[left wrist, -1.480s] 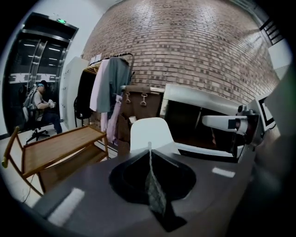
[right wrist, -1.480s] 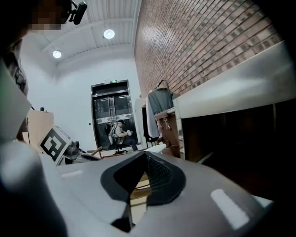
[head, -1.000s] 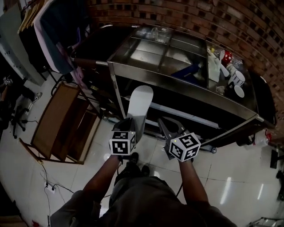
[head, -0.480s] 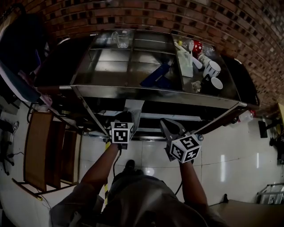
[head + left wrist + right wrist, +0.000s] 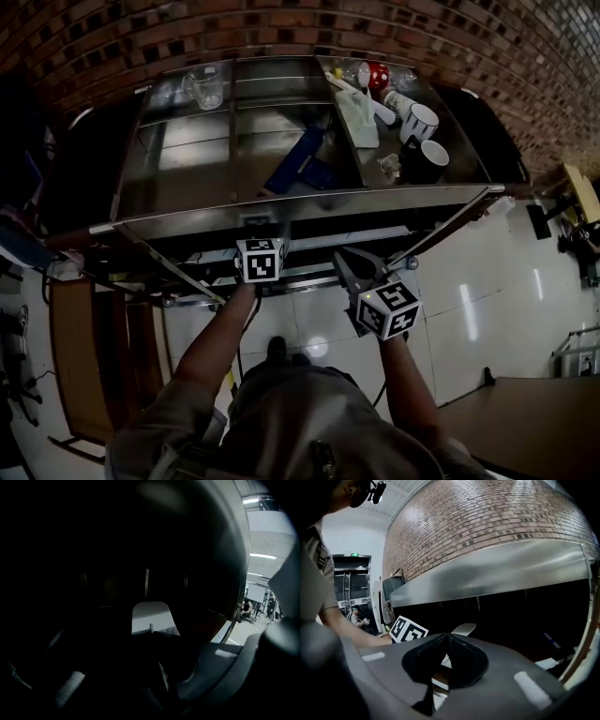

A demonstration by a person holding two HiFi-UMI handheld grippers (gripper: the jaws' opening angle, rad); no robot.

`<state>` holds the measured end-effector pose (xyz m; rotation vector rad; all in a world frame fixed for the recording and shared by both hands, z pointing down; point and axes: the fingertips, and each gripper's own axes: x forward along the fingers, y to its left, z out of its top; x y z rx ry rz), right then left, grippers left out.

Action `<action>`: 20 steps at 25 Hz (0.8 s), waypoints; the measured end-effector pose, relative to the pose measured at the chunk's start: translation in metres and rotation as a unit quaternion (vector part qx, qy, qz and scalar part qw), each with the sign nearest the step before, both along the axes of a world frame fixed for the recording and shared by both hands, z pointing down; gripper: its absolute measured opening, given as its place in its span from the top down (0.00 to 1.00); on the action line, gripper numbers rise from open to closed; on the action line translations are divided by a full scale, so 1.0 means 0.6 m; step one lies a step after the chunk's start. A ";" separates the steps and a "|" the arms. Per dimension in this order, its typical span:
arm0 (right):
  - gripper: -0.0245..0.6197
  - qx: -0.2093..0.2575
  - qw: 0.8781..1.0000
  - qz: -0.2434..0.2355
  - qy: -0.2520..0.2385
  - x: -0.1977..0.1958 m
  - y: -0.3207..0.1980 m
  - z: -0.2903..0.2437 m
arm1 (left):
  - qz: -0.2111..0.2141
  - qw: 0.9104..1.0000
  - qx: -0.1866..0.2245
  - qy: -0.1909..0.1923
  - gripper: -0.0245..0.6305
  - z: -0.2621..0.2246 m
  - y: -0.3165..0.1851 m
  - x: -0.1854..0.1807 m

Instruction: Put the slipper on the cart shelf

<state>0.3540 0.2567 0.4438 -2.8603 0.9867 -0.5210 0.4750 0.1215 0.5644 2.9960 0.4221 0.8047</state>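
Steel sheet forms the cart (image 5: 187, 178), which is set against a brick wall (image 5: 122, 37) on the far side. The left claw (image 5: 151, 630) is reached in under the cart's top, and from the head view only its marker cube (image 5: 261, 260) is seen, at the near edge. This claw is pressed shut on the near end of the white slipper (image 5: 151, 616), whose sole is pointed away into the dark space below the top. Whether the slipper is touching a shelf cannot be told. The right claw (image 5: 450, 637) is held just right of the left one, outside the cart and over the pale floor tiles (image 5: 309, 323). Its jaws are pressed together with nothing between them. From its view the slipper's far end is seen jutting into the cart, beyond the left claw's cube. On the cart's top a glass (image 5: 208, 87) is seen at the far left, a blue thing (image 5: 298, 164) in the middle, and two mugs (image 5: 419, 122) at the right.
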 end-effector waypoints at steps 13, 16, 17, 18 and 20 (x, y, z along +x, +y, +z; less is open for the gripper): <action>0.96 0.003 1.000 0.018 -0.003 -0.016 0.020 -0.001 | 0.043 0.998 -0.046 0.023 0.70 -0.013 0.048 0.007; 0.96 0.013 1.000 0.009 -0.002 -0.020 0.015 -0.004 | 0.047 0.998 -0.041 0.033 0.70 -0.026 0.043 -0.015; 0.96 0.017 1.000 0.006 -0.002 -0.021 0.014 -0.005 | 0.045 0.997 -0.040 0.037 0.70 -0.033 0.040 -0.025; 0.96 0.021 1.000 0.003 0.000 -0.022 0.014 -0.007 | 0.043 0.997 -0.040 0.042 0.70 -0.042 0.037 -0.037; 0.96 0.028 1.000 -0.004 0.005 -0.024 0.011 -0.013 | 0.038 0.997 -0.047 0.056 0.80 -0.067 0.029 -0.064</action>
